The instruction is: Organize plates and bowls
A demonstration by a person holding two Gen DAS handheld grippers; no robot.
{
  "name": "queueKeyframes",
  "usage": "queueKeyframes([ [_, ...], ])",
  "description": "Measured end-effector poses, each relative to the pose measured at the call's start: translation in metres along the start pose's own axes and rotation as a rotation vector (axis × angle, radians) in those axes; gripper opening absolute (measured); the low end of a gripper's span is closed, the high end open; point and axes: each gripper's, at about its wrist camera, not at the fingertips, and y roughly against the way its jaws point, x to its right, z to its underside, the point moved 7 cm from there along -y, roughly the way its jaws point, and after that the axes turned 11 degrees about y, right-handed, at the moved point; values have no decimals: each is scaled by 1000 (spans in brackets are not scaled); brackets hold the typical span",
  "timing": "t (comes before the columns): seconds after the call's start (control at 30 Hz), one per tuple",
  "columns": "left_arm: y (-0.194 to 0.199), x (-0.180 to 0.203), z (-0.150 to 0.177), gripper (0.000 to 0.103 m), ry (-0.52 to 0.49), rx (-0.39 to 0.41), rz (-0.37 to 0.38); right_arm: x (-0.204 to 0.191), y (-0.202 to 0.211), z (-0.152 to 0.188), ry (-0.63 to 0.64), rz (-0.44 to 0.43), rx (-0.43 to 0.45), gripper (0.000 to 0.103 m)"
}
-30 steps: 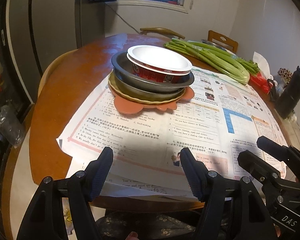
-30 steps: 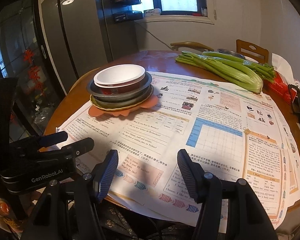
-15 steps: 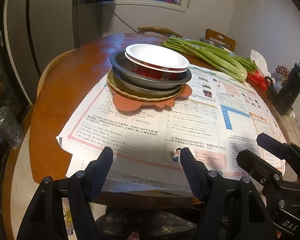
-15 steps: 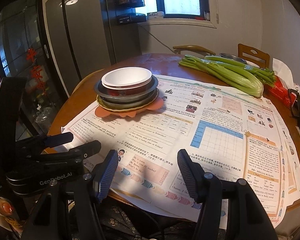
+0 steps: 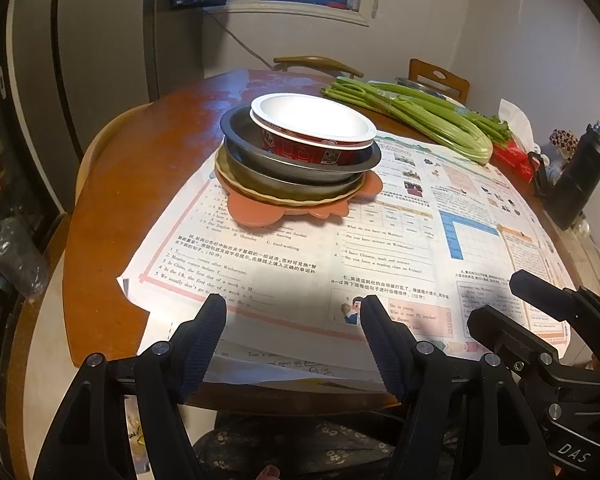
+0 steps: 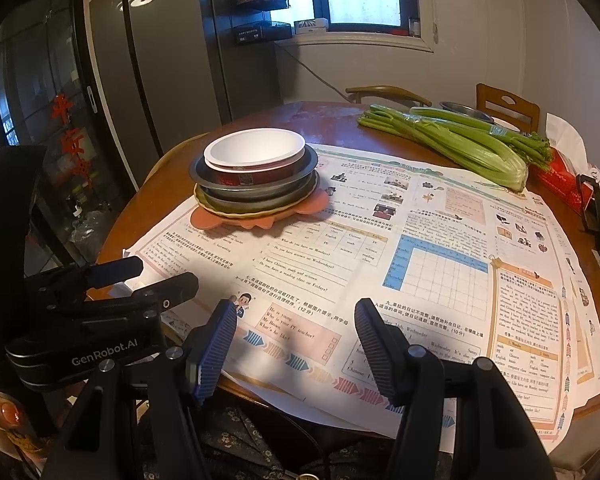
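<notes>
While both grippers hover at the near edge of the counter (image 6: pixel 148 200), the stack sits well beyond them: white-and-red paper bowl (image 6: pixel 256 150) on top, nested in a metal pan (image 6: pixel 260 188), over a yellow plate (image 6: pixel 236 212) and an orange plate (image 6: pixel 212 220). Left gripper (image 5: pixel 292 320) jaws stand wide apart, empty; right gripper (image 6: pixel 296 320) jaws likewise gape, gripping nothing. Celery (image 6: pixel 460 140) lies right of the stack.

Bare paper (image 6: pixel 380 264) lies open up to the dish stack (image 6: pixel 256 176)
</notes>
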Motion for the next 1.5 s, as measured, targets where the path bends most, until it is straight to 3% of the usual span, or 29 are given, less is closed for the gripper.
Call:
queueKeyframes([
  [1.5, 3, 1, 2, 71, -6, -4, 22, 2, 4, 1, 2, 21, 4, 61],
])
